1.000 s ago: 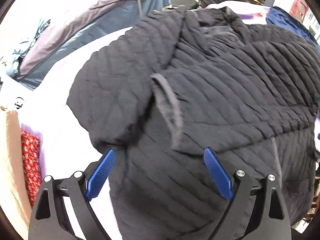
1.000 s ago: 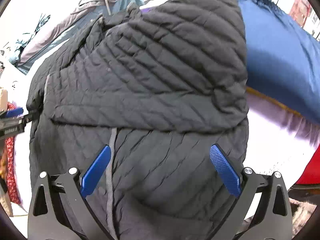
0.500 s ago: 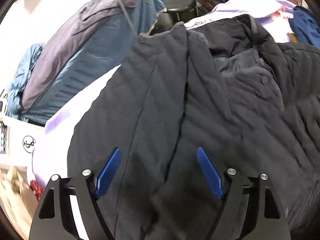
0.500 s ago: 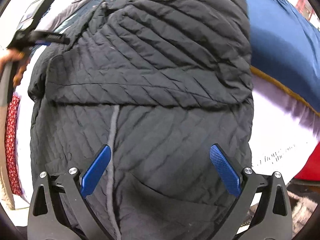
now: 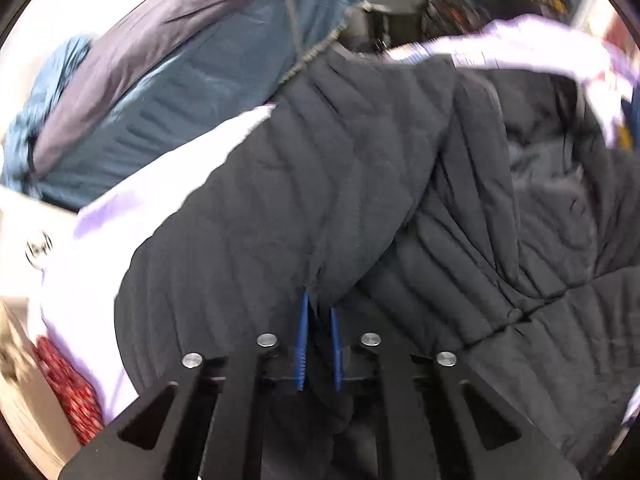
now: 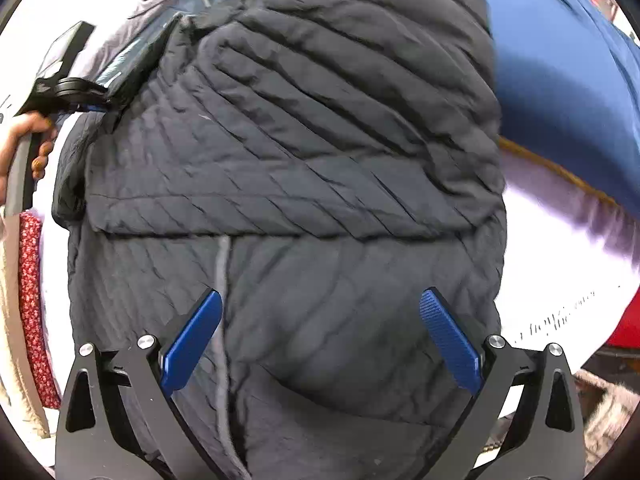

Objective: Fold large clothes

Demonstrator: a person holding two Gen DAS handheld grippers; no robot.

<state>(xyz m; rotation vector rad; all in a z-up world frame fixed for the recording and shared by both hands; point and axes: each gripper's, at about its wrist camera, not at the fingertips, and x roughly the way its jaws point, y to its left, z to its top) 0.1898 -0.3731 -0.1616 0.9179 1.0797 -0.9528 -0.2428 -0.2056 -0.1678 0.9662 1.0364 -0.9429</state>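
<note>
2 grippers work over a black quilted jacket [image 6: 288, 168] spread on the white surface [image 6: 560, 280]. Left gripper [image 5: 319, 312] pinches a jacket fold between nearly closed fingers; right gripper [image 6: 320, 336] hovers above, fingers wide.

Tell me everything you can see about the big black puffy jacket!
The black jacket is quilted in slanted puffy rows and looks soft and crumpled. It lies spread on a pale lilac sheet, its top part folded down over its body, with a grey zipper strip running below. The left tool is shut, pinching a fold; the right tool hovers open above it.
</note>
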